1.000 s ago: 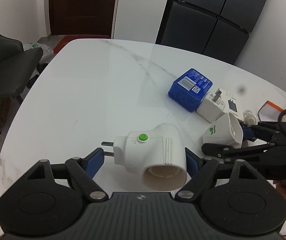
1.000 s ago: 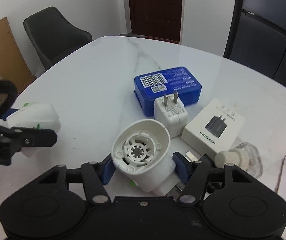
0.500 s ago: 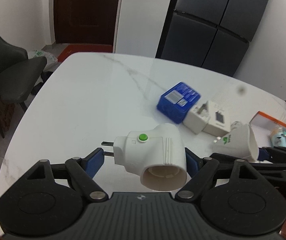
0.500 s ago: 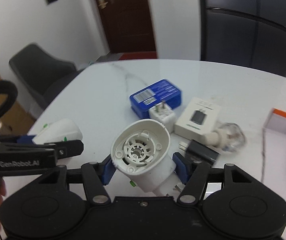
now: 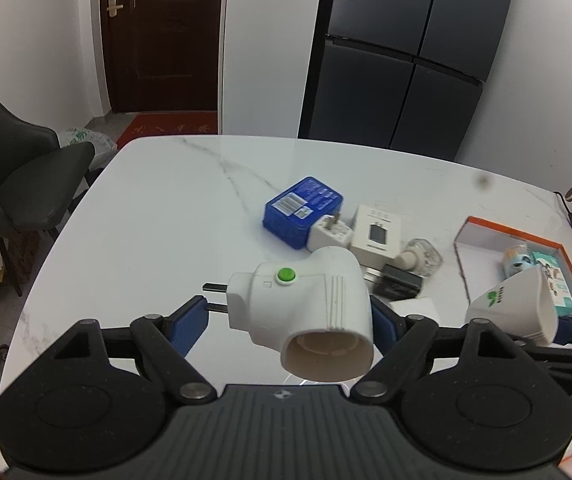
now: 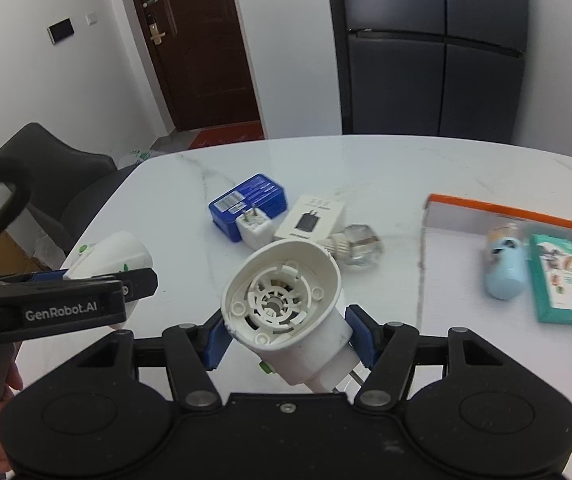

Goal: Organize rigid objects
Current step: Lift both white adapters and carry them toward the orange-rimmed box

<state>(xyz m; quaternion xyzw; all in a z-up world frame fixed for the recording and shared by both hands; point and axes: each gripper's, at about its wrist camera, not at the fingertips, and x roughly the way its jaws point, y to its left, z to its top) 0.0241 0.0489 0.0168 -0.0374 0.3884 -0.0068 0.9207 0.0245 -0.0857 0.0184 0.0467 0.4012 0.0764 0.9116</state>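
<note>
My left gripper (image 5: 288,326) is shut on a white lamp-socket plug adapter (image 5: 306,312) with a green button, held above the white marble table (image 5: 158,216). It also shows in the right wrist view (image 6: 110,260). My right gripper (image 6: 288,338) is shut on a second white socket adapter (image 6: 286,312), open end facing forward; it also shows in the left wrist view (image 5: 514,308). On the table lie a blue box (image 6: 248,202), a white charger (image 6: 254,230), a white charger box (image 6: 310,222) and a clear plug (image 6: 356,244).
An orange-rimmed tray (image 6: 506,208) at the right holds a light blue bottle (image 6: 504,264) and a teal box (image 6: 562,280). A black item (image 5: 398,284) lies by the charger box. Dark chairs (image 5: 18,172) stand left; a dark fridge (image 5: 406,52) stands behind.
Both grippers have risen and pulled back from the table, each still holding its adapter. The right one has swung right, bringing the tray into view.
</note>
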